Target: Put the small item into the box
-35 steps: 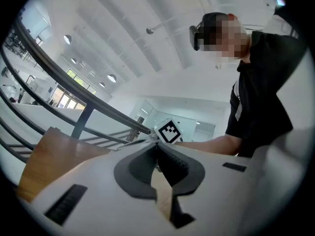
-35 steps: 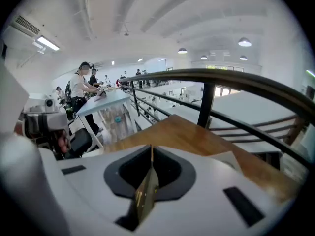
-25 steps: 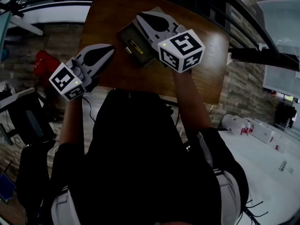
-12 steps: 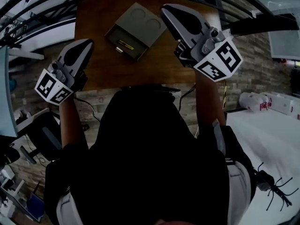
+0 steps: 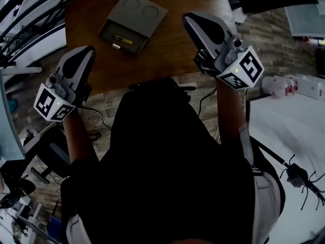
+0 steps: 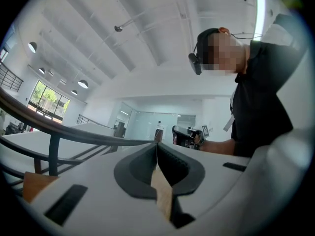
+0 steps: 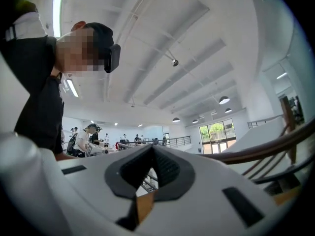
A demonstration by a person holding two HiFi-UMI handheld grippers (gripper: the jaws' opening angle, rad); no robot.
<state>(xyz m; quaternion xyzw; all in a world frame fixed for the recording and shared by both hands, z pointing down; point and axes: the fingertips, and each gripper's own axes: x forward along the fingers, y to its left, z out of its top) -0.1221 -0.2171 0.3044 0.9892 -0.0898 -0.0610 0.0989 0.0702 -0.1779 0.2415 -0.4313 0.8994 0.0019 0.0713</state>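
1. The small yellow item lies in the open tray of the flat grey box on the brown wooden table. A knock to the box could jolt it out.
2. The left gripper and right gripper are each closed on nothing.
3. Both gripper views face the ceiling, and the item's shape is too small to tell.

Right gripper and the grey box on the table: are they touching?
Apart. The head view shows bare table between the right gripper and the box; the right gripper view shows its jaws shut on nothing.
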